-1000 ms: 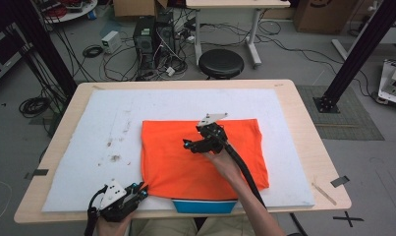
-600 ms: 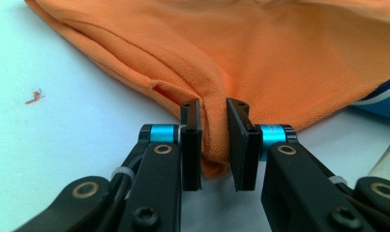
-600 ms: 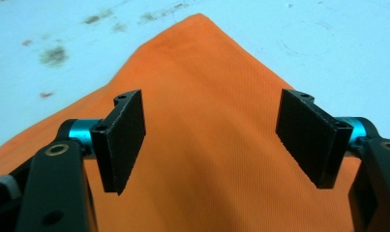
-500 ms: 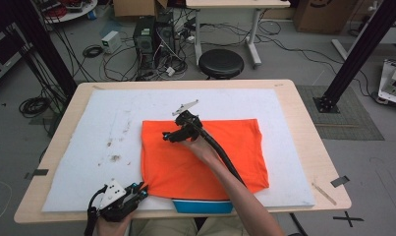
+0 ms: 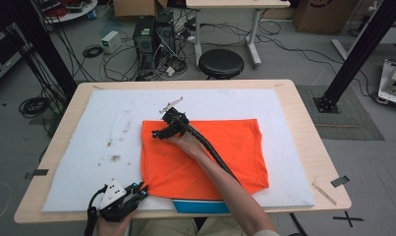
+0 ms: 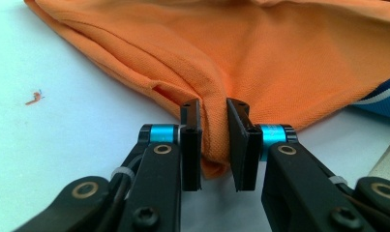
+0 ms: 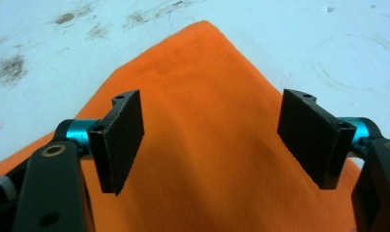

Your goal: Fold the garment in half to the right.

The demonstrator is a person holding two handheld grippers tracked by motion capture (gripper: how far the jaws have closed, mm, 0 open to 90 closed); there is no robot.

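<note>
Two black-jawed grippers work one folded orange knit shirt (image 5: 205, 157), which lies flat on the white foam mat (image 5: 87, 147) covering the wooden table (image 5: 308, 147). The left gripper (image 6: 214, 140) pinches the shirt's near left corner, a fold of cloth bunched between its pads. The right gripper (image 7: 212, 140) hovers with jaws spread wide over the shirt's far left corner, nothing between them, and grey smudges (image 5: 114, 158) mark the mat left of the shirt.

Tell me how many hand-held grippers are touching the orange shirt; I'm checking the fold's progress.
1. The left hand-held gripper pinches the orange shirt at its near left corner; the right hand-held gripper hovers open over the far left corner.
</note>
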